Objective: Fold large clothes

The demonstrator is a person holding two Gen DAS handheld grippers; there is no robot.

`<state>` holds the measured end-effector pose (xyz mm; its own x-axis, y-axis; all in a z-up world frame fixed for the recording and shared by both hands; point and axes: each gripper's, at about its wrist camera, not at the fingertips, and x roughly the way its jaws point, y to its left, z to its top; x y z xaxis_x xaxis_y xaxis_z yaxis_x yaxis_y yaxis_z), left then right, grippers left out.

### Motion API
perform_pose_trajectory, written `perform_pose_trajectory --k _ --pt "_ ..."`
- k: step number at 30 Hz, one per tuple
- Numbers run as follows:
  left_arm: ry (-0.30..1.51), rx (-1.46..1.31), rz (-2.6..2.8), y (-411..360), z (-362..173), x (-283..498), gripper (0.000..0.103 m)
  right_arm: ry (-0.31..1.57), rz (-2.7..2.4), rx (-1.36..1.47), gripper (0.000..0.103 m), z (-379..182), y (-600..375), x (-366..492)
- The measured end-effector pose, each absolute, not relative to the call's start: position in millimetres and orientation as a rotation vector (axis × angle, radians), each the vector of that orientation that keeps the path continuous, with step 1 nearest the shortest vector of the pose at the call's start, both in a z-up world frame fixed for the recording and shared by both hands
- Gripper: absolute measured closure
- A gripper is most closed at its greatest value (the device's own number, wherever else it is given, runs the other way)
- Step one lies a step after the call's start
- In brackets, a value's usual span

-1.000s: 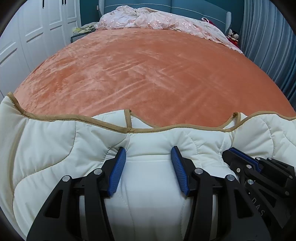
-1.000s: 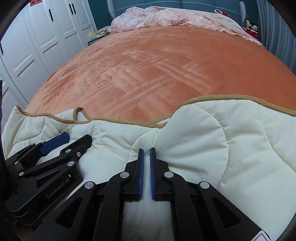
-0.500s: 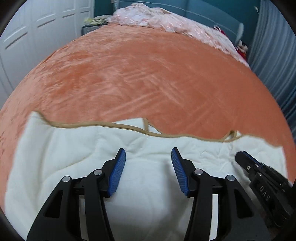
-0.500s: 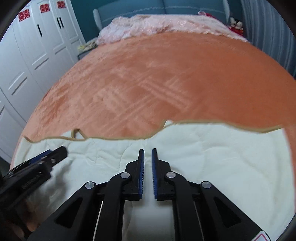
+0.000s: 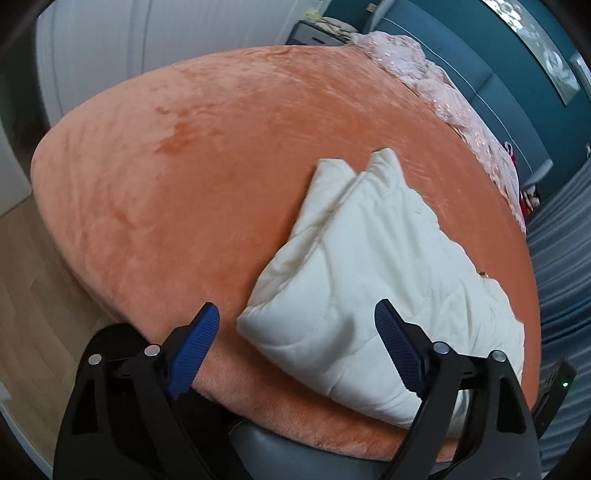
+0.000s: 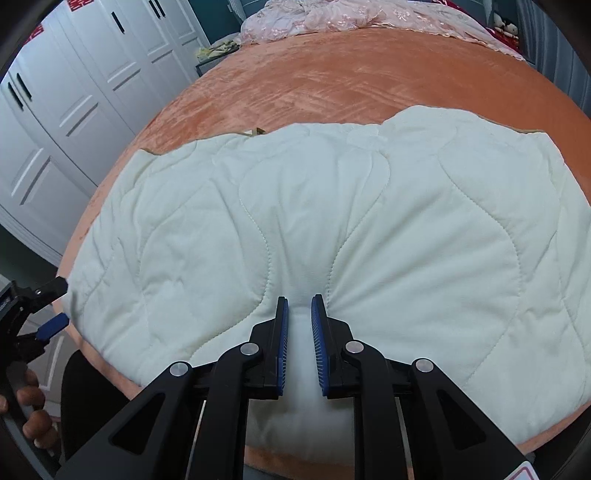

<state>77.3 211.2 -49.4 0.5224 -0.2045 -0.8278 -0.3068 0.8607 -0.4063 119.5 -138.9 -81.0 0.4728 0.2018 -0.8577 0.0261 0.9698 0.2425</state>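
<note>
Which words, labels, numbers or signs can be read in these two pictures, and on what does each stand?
No text can be read.
Red paper signs on the white wardrobe doors: too blurred and cut off to read.
Red-edged sticker on the right gripper: cut off at the picture's edge.

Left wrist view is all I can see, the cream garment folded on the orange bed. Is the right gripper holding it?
Observer: Yes. The right gripper pinches a puckered ridge of the cream garment at its near edge.
Operator: Where do my left jaws sit from over there?
Observer: The left gripper is at the garment's left edge, jaws opening, pads clear of the fabric.
Operator: Can you see what carries it?
Observer: A hand wraps its handle, low in the right wrist view.
</note>
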Motion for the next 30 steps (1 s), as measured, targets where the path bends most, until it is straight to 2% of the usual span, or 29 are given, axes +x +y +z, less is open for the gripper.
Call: perform_pose_trajectory --k 4,12,13,14,15,17,20,25,30 --pt "1.095 -0.690 0.035 219.8 -76.2 74.2 0.019 1.079 0.099 0.212 0.088 -88.9 -132.7 122.9" --pt "1.093 -0.690 -0.017 191.1 -95.5 102.9 0.015 1.051 0.076 0.139 0.088 -95.7 -123.1 123.9" --pt "1.089 -0.674 -0.019 186.3 -92.3 104.8 0.028 1.049 0.078 0.129 0.089 -94.9 -122.6 124.2" --pt "1.092 -0.670 -0.036 181.2 -87.9 105.4 0.046 1.052 0.080 0.131 0.089 -92.8 -123.1 124.1" --pt "1.092 -0.666 -0.044 178.4 -82.1 104.8 0.051 1.060 0.083 0.155 0.089 -88.9 -126.5 123.0" --pt "1.070 -0.633 -0.049 174.7 -66.1 103.7 0.072 1.084 0.096 0.235 0.089 -78.9 -136.6 116.9" --pt "1.020 -0.585 -0.083 172.6 -41.6 98.7 0.080 1.100 0.132 0.319 0.092 -63.7 -151.0 89.5" --pt "0.946 -0.505 -0.148 155.0 1.5 87.9 0.083 1.168 0.187 0.366 0.094 -76.1 -153.0 62.3" --pt "0.873 -0.384 -0.276 106.5 52.0 71.9 0.085 1.181 0.188 0.399 0.095 -101.6 -144.0 73.6"
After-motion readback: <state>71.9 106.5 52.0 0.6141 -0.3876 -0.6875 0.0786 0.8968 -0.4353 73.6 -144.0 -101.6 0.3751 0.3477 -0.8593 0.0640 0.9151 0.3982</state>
